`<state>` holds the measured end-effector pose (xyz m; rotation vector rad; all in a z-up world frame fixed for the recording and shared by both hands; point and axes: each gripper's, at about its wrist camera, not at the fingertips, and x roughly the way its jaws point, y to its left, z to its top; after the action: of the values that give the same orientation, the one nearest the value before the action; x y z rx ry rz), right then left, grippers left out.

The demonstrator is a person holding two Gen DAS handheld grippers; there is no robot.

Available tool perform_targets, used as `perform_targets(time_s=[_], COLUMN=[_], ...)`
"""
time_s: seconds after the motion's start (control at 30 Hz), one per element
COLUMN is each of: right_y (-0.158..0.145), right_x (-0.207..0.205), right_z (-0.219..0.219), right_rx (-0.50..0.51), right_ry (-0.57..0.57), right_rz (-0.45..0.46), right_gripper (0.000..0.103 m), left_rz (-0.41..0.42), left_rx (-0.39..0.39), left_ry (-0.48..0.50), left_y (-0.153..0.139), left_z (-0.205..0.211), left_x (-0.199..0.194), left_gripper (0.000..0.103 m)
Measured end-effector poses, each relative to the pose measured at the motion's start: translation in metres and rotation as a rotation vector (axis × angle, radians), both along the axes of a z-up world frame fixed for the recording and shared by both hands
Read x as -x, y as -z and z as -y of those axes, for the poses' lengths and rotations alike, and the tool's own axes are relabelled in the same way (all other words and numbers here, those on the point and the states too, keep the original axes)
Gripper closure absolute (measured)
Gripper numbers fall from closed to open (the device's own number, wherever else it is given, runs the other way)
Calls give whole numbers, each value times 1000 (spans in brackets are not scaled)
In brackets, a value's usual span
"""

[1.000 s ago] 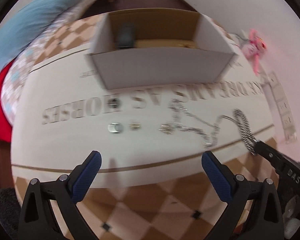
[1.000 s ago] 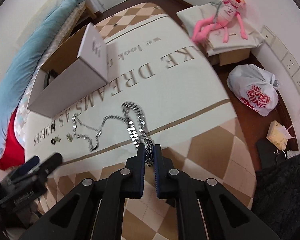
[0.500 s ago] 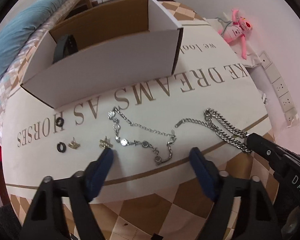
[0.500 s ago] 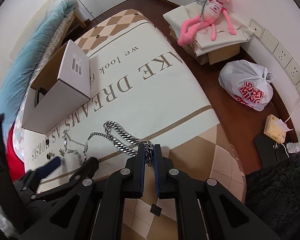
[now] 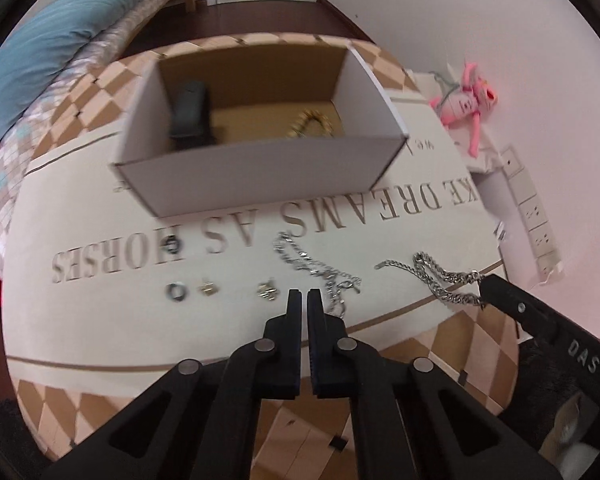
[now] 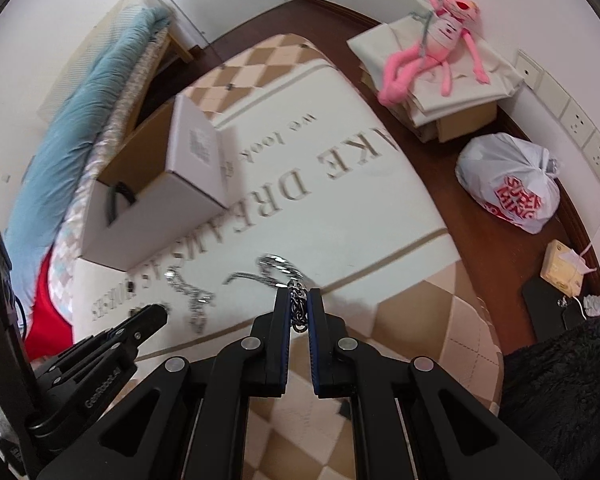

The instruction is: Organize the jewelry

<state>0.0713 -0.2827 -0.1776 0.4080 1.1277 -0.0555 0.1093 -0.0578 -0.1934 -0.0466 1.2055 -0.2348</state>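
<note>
Jaws, left view: I see my left gripper [image 5: 304, 298] clenched, blue pads nearly touching, with nothing visible between them; it is above the mat [image 5: 100, 320].
Thin chain, left view: the thin chain [image 5: 320, 272] lies bunched at 1 o'clock from the tips.
Small pieces, left view: the earrings [image 5: 268, 290] and the rings [image 5: 177, 291] lie at 10 o'clock.
Box, left view: the open box [image 5: 260, 176] stands at 12 o'clock.
Jaws, right view: my right gripper [image 6: 299, 308] is grasping one end of the heavy chain [image 6: 280, 268].
Heavy chain, right view: the rest trails on the mat toward 11 o'clock.
Handling: I judge it limp, slippery, fairly heavy; an end hold lets it swing, so I would lift slowly.
</note>
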Motion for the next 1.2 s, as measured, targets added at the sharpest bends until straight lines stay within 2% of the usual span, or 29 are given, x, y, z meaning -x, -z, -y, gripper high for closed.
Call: perform_targets(time_s=[0.27,0.37,0.47,0.5,0.53,0.57,0.6,0.7,0.9,1.07,1.1,1.17,1.2], right_y=[-30,-44,-61,-64,-66,-65,-61,-42,-1,15,16,16,17], right_x=[-2,0,3,3,3,3,2,-1,1,-2,-3,-4,-5], right_z=[-15,-18,-23,-26,-30,-32,-35,-38,-39,-36,-36,-36,-36], right_rx=[-53,-82,-103,-105,-101,-95,-85,-67,-34,-28,-23,-21,-20], right_ry=[-47,-63,-86,-94,-105,-111,-118,-117,-105,-86,-84,-82,-82], right_rz=[56,81,118,125,128,127,119,79,1,-30,-31,-34,-35], right_gripper=[95,95,95,95,95,95,95,95,95,95,95,95,95], left_rz=[24,13,1,-7,-10,-14,-6,-8,-16,3,12,32,44], left_rx=[55,49,36,30,20,4,-15,-76,-101,-139,-146,-155,-155], left_ry=[-38,-105,-155,-168,-178,-190,-197,-210,-193,-151,-144,-127,-117], left_y=[-35,-37,-29,-23,-18,-12,-5,14,38,50,50,49,48], left_z=[-39,-56,-72,-75,-78,-81,-83,-85,-78,-63,-61,-58,-55], left_x=[10,11,13,12,12,11,11,8,-3,-10,-11,-11,-10], left_gripper=[102,99,91,71,36,21,16,16,17,19,21,31,42])
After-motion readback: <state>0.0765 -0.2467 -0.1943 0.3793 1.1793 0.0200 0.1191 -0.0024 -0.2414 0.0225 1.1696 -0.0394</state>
